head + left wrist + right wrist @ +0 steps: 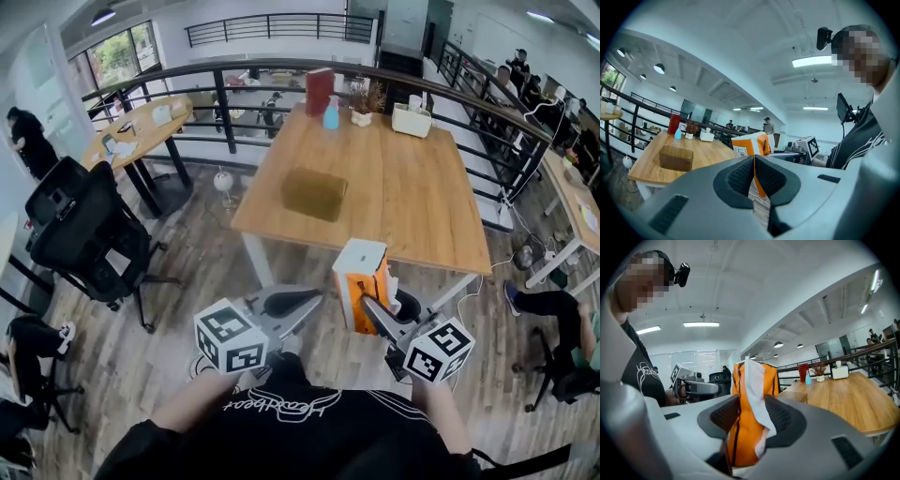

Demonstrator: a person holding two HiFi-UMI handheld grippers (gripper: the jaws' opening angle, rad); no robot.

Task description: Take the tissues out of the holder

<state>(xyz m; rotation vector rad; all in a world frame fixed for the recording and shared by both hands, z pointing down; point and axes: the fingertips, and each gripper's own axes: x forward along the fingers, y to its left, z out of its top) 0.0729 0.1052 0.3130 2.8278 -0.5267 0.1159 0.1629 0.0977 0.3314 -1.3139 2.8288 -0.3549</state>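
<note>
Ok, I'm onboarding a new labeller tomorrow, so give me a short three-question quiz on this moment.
1. True or false: the right gripper is clamped on the orange tissue pack.
2. The left gripper has its jaws: A) together with nothing between them, B) closed on the pack, C) wide apart.
3. Fill in: the brown holder sits on the wooden ____.
Key: 1 true; 2 A; 3 table.

Head camera: we look steeply down, table (422,197) far ahead. Camera on left gripper (292,302) faces right, on right gripper (386,305) faces left, both close, tilted up. All share tissue holder (359,281), table.
</note>
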